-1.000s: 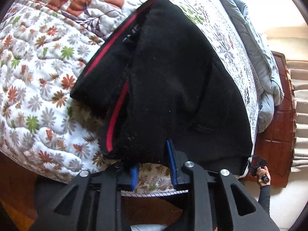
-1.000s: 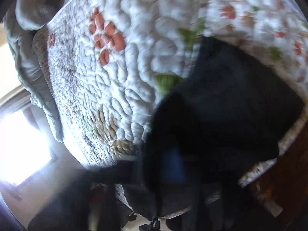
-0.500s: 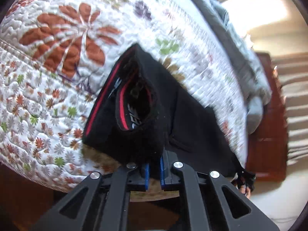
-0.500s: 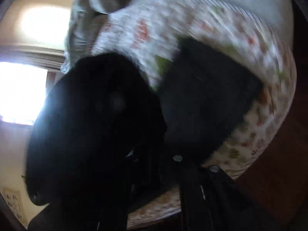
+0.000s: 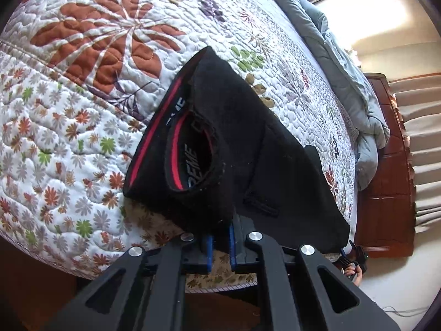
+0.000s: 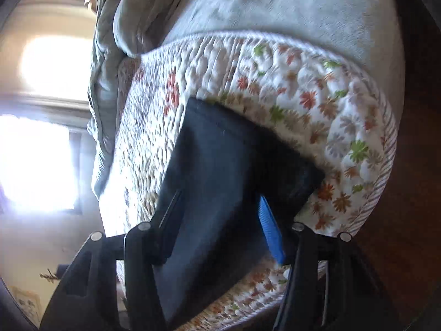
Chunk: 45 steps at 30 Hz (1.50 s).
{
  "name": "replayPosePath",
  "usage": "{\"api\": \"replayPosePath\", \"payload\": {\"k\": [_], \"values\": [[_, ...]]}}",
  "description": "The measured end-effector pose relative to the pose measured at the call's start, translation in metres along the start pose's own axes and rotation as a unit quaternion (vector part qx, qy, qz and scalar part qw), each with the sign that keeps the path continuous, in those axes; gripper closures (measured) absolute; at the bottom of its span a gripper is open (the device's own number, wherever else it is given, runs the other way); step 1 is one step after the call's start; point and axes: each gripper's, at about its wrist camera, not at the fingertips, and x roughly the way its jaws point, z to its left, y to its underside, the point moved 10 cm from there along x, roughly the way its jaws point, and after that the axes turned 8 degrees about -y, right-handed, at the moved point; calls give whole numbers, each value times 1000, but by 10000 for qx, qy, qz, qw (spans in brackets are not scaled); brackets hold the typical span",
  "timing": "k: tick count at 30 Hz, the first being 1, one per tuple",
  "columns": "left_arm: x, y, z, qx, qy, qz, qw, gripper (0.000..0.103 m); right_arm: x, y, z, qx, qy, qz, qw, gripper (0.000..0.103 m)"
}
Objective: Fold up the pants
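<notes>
While black pants (image 5: 248,149) lie on the floral quilt (image 5: 82,115), I see my left gripper (image 5: 220,244) pinching their waistband edge; my right gripper (image 6: 220,220) stands spread around the dark fabric.

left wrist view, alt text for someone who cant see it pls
The left tongs, blue-padded and shut, pinch the edge of black pants with a red-striped waistband, lying folded on a floral quilt. A grey blanket lies along the bed's far side.
</notes>
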Motion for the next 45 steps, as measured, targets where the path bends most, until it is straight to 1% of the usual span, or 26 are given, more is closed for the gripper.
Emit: {"api": "replayPosePath", "payload": {"k": [1, 2, 4, 5, 6, 7, 9, 11, 13, 15, 16, 17, 19, 22, 25, 28, 31, 34, 36, 37, 38, 39, 40, 41, 43, 45], "values": [[1, 0, -1, 29, -14, -38, 10000, 95, 0, -2, -2, 74, -98, -65, 9999, 49], [1, 1, 1, 21, -29, -53, 10000, 95, 0, -5, -4, 126, -182, -126, 9997, 53], [0, 2, 7, -68, -61, -92, 9999, 95, 4, -6, -8, 219, -202, -110, 9995, 81], [-1, 1, 8, -97, -71, -122, 9999, 96, 6, -5, -8, 186, -175, -94, 9996, 97], [-2, 0, 7, -101, -93, -166, 9998, 96, 5, -6, -3, 93, -178, -115, 9997, 98], [-4, -1, 7, -139, -80, -203, 9997, 97, 5, -8, 11, -154, -174, -214, 9995, 99], [-9, -5, 8, -272, -34, -251, 9993, 97, -2, -13, 21, -344, -268, -299, 9986, 99], [-14, -10, 7, -402, 124, -264, 9988, 97, -12, -14, 29, -448, -370, -380, 9976, 99], [-16, -14, 12, -455, 127, -284, 9985, 97, -14, -9, 19, -528, -211, -251, 9981, 99], [-10, -15, 20, -593, 162, -172, 9980, 97, -2, -2, -10, -483, 145, -34, 9987, 99], [-6, -14, 27, -685, 154, -105, 9975, 97, 0, -1, -22, -353, 226, 13, 9991, 99], [-4, -13, 29, -718, 178, -74, 9972, 97, -2, 0, -24, -275, 143, -19, 9995, 99], [-6, -12, 29, -692, 223, -98, 9973, 97, -12, 2, -16, -398, 4, -120, 9991, 99], [-5, -12, 30, -671, 207, -97, 9975, 97, -16, 4, -16, -542, 94, -131, 9984, 99], [-2, -12, 34, -613, 134, -84, 9980, 97, -7, 2, -22, -417, 141, -109, 9990, 99], [5, -10, 39, -635, 71, -39, 9979, 97, -3, 6, -39, -358, 293, -11, 9989, 99], [8, -9, 42, -539, 41, -70, 9985, 97, -4, 7, -42, -335, 218, 20, 9992, 98], [6, -7, 40, -268, -131, -113, 9995, 96, -15, 6, -46, -151, 63, 3, 9999, 97], [0, -7, 37, -113, -260, -191, 9994, 90, -36, -4, -48, -17, -28, -325, 9995, 83], [-5, -6, 35, -23, -383, -259, 9989, 86, -42, -7, -48, 4, -27, -443, 9990, 79], [-12, -5, 35, 83, -621, -375, 9973, 77, -55, -12, -49, -17, 57, -651, 9979, 78], [-21, -5, 38, 193, -945, -537, 9939, 60, -61, -13, -47, -55, 69, -732, 9973, 78], [-32, -5, 41, 295, -1312, -744, 9881, 53, -67, -13, -42, -153, 98, -796, 9967, 78], [-41, -5, 43, 335, -1547, -935, 9830, 46, -70, -11, -35, -305, 143, -826, 9960, 78], [-62, -4, 44, 313, -1771, -1332, 9746, 44, -68, -3, -10, -762, 137, -803, 9938, 78], [-75, -4, 37, 355, -1727, -1637, 9706, 37, -56, 8, 13, -1147, 10, -677, 9911, 78]]}}
